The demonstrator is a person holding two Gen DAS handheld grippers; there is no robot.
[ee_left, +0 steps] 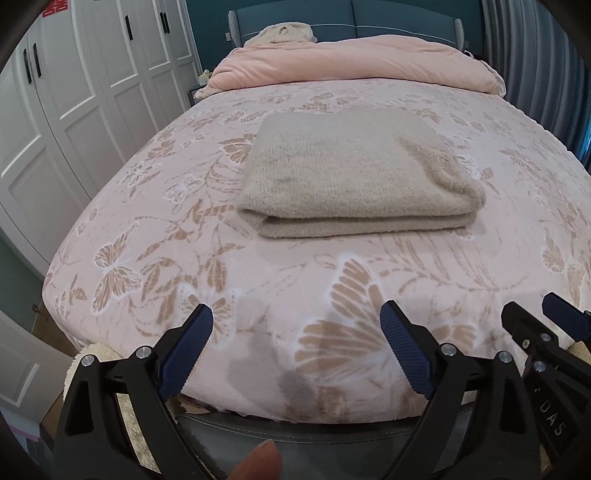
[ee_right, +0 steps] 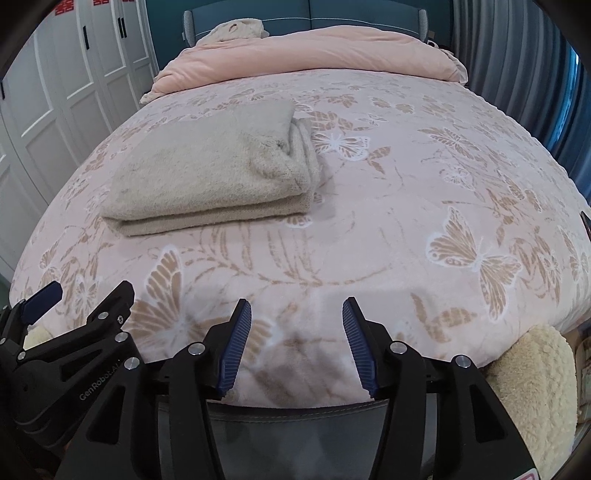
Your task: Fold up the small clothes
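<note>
**Left wrist view: both claws empty near the foot of the bed, sweater folded**

Left wrist view shows the left claw [ee_left: 297,315] with its two blue-padded fingers spread wide and nothing between them. It hangs over the near end of the bedspread [ee_left: 147,221], a pink cover printed with tan butterflies and leaves. A fingertip [ee_left: 260,461] of the person shows at the bottom edge, under the claw. To the right, low in the same view, the right claw [ee_left: 532,306] sits just beside the left one, also over the near edge of the bed.

In the right wrist view the right claw [ee_right: 297,306] has its fingers parted, narrower than the left pair, with only the bedspread [ee_right: 406,184] behind the gap. The pads touch nothing. The left claw [ee_right: 88,291] shows at the lower left.

Farther up the bed lies the sweater [ee_left: 351,173], a beige knit folded into a thick flat rectangle with its layered edge facing the claws. It rests on the middle of the bedspread, well apart from both claws. From the right claw the sweater [ee_right: 210,170] sits ahead and to the left.

Beyond it a pink quilt [ee_left: 351,62] is bunched against the blue headboard [ee_left: 332,18]. White wardrobe doors [ee_left: 74,92] line the left side, and a fluffy cream cushion [ee_right: 535,387] sits at the bed's lower right corner.
</note>
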